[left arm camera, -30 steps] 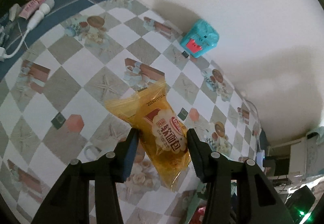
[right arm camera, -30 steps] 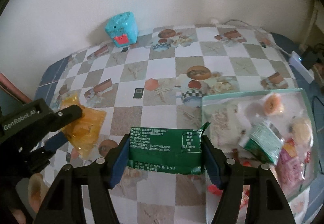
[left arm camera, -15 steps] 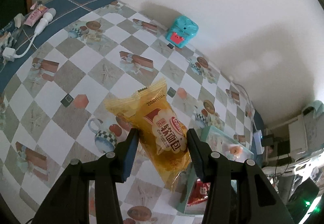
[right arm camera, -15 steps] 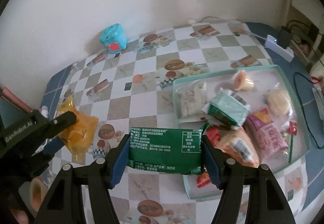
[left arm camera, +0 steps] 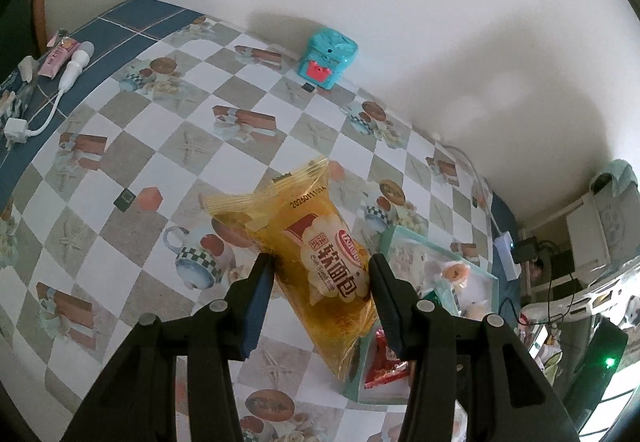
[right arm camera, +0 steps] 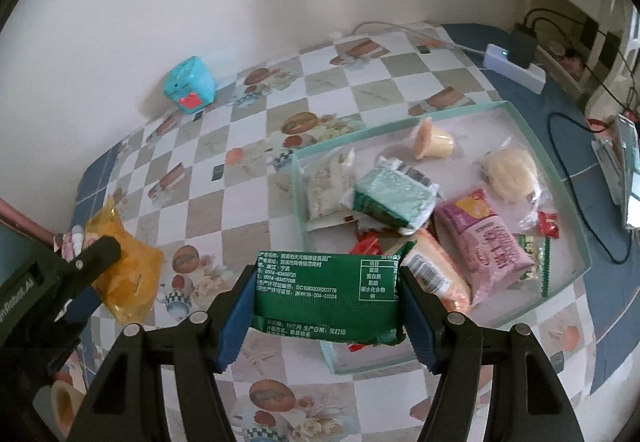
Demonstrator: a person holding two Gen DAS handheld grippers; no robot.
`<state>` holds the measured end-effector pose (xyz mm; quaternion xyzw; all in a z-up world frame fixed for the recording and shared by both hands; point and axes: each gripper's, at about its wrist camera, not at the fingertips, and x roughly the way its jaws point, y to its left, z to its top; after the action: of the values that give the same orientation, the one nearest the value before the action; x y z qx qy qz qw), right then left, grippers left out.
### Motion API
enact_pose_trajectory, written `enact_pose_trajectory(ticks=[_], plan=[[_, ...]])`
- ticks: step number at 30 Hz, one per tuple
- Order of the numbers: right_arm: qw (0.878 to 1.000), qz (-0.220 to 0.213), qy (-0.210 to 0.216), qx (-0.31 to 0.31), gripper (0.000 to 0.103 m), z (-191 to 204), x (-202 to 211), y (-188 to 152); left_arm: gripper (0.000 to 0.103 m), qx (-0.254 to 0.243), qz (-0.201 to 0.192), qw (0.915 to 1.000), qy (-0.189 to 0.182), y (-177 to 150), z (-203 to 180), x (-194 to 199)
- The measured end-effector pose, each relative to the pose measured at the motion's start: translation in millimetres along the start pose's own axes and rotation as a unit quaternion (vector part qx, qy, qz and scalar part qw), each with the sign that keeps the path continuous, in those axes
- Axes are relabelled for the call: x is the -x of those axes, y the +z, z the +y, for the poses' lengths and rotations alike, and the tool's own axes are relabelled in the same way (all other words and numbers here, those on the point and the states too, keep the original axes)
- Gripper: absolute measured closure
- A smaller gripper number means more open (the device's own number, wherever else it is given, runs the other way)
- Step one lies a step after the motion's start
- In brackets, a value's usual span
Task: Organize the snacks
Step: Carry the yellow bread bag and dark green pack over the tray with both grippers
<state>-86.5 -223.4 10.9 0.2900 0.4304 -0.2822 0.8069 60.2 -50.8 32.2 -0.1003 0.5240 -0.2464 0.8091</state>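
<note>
- Left gripper (left arm camera: 320,274): jaws clamped on a yellow bread packet (left arm camera: 316,262), held off the table; packet fills lower centre of the left wrist view, its tail hanging toward the tray corner.
- Right gripper (right arm camera: 326,298): jaws clamped on a green snack pack (right arm camera: 326,298), label side up, lower centre of the right wrist view, above the tray's near edge.
- Tray (right arm camera: 532,130), teal-rimmed, right half of the right wrist view: already holds a pink bag (right arm camera: 484,242), a green-and-white pack (right arm camera: 394,198), a pale packet (right arm camera: 324,182), a jelly cup (right arm camera: 432,140), a round bun in clear wrap (right arm camera: 510,174), plus small red wrappers.
- Table (right arm camera: 248,202), chequered cloth: a blue cube toy (right arm camera: 190,84) by the wall, upper left; power strip (right arm camera: 514,66) at upper right.
- Progress, as judged: most snacks sit in the tray; the two held packs are left to go in. Nothing else loose is evident on the cloth.
- Hard to read: tray's near corner hidden behind the green pack; items under the heap unclear; lower-left edge of the right wrist view dark and cut off.
</note>
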Motion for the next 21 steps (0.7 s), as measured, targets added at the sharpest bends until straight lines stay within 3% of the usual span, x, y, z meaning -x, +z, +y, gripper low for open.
enact_pose_trajectory(ticks=[21], plan=[[0.99,-0.002,-0.011,-0.139,0.033,-97,9,23,0.053,-0.069,0.034,0.9969,-0.02,-26,-53,-15]])
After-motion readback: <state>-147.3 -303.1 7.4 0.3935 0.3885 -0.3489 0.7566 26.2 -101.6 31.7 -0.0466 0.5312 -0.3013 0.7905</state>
